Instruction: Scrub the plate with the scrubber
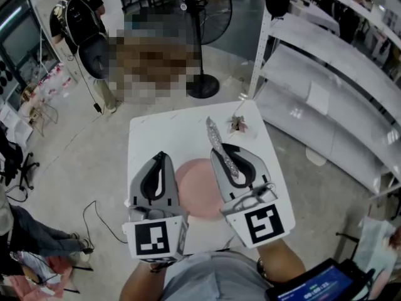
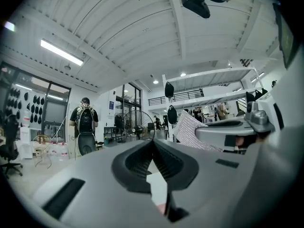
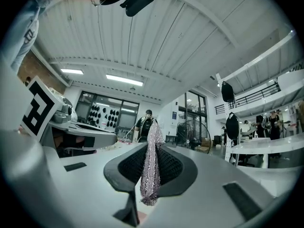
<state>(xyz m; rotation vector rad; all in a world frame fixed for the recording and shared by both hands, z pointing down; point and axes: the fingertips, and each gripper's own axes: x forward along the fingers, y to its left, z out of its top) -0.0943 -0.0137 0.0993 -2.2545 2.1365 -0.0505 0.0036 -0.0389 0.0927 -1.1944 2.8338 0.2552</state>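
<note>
A round pink plate [image 1: 197, 190] lies on the white table [image 1: 164, 137], partly hidden under both grippers. My right gripper [image 1: 220, 150] is shut on a silvery mesh scrubber [image 1: 216, 137], which sticks out past the jaw tips. In the right gripper view the scrubber [image 3: 151, 165] hangs pinched between the pads of that gripper [image 3: 151, 148]. My left gripper [image 1: 161, 157] is shut with nothing in it, just left of the plate. In the left gripper view its jaws [image 2: 153, 144] meet at the tips, with the scrubber [image 2: 190, 129] to the right. Both grippers are held above the table.
A small crumpled object [image 1: 238, 125] lies near the table's far right corner. A standing fan [image 1: 203, 42] is beyond the table and white shelving [image 1: 326, 86] runs along the right. A person with a backpack [image 1: 81, 24] stands at the far left.
</note>
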